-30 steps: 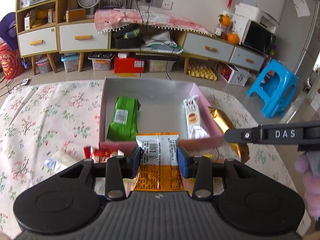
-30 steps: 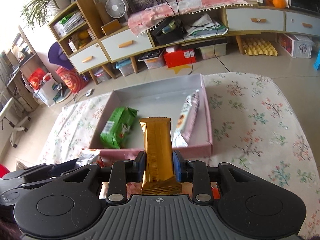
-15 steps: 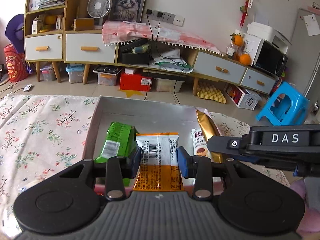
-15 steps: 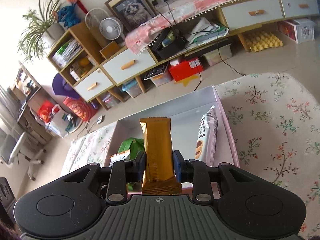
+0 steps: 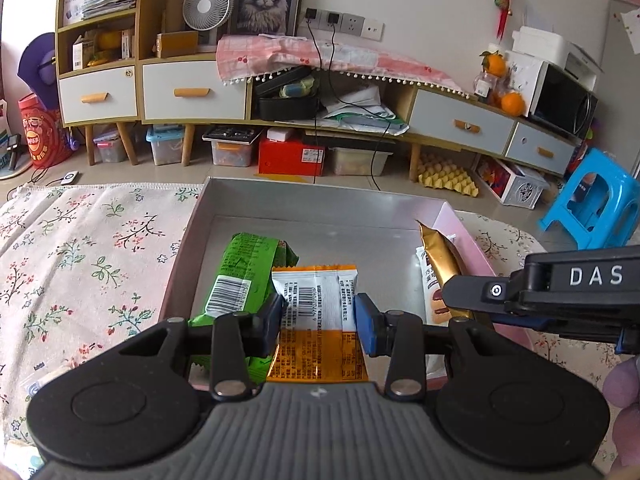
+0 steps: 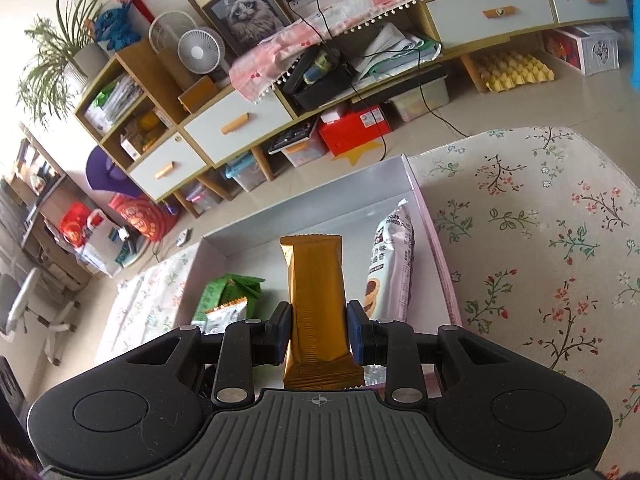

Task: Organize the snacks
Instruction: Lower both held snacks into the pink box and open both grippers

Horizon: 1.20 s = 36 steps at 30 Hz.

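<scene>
A shallow pink box (image 5: 178, 264) (image 6: 440, 256) with a grey floor lies on the flowered cloth. Inside it are a green packet (image 5: 244, 272) (image 6: 224, 296) at the left and a white-purple packet (image 6: 390, 264) (image 5: 434, 304) along the right wall. My left gripper (image 5: 318, 318) is shut on an orange-and-white snack packet (image 5: 316, 304), held over the box's near part. My right gripper (image 6: 318, 330) is shut on a gold bar (image 6: 318, 300) (image 5: 440, 256), held over the box between the two packets. The right gripper (image 5: 472, 294) shows from the side in the left wrist view.
The flowered cloth (image 5: 80, 248) (image 6: 540, 240) covers the table around the box. A small wrapper (image 5: 40, 380) lies on it at the near left. Beyond the table stand a low cabinet (image 5: 192, 92), storage bins on the floor and a blue stool (image 5: 596, 200). A hand (image 5: 624, 400) shows at the right edge.
Both grippers have moved forward and down, from in front of the box's near wall to over its inside. Each keeps its snack. The right gripper has rolled.
</scene>
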Tool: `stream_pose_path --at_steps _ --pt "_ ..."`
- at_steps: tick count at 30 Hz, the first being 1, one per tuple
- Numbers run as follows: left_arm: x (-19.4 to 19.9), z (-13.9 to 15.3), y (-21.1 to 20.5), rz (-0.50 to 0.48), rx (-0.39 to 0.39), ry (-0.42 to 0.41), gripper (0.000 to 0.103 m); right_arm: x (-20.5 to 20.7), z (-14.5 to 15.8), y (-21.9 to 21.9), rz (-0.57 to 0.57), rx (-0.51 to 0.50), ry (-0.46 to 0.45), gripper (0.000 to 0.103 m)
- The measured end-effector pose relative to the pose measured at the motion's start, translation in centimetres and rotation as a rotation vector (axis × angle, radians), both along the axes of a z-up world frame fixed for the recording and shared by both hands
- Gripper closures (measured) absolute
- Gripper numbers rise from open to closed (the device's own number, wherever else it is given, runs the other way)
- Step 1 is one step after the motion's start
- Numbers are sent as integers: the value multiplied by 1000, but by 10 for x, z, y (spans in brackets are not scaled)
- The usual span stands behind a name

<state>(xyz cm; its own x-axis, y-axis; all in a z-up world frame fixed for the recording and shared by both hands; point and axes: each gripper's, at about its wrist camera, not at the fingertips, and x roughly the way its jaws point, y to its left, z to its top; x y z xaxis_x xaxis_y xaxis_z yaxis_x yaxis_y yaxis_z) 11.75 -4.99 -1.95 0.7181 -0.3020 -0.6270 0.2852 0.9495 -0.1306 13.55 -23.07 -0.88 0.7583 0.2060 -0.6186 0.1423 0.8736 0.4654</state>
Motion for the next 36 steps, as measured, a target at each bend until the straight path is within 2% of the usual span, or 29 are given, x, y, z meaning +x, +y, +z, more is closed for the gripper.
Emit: stream_pose_path --at_steps 5,9,11,15,22,26,32,36 --pt "1 -1 -1 -8 8 0 67 0 -1 -1 3 12 4 74" --pt "2 -1 -1 -5 8 -7 63 -1 1 -3 -7 21 -6 69" --pt "1 -1 -2 -11 7 -5 56 0 2 -6 -13 42 -4 68" --pt "1 -2 -5 -27 24 -3 50 -2 6 -10 -24 48 -15 53" --pt "-1 0 -6 -40 39 -3 36 -3 9 -11 -18 42 -14 49" --pt "0 1 -1 -34 38 15 33 -5 11 -12 -10 49 -12 47" --pt "-8 7 3 -38 42 17 24 -12 17 -12 21 35 -16 39" --pt "-14 9 4 -55 65 18 19 -17 21 -10 45 25 -10 30"
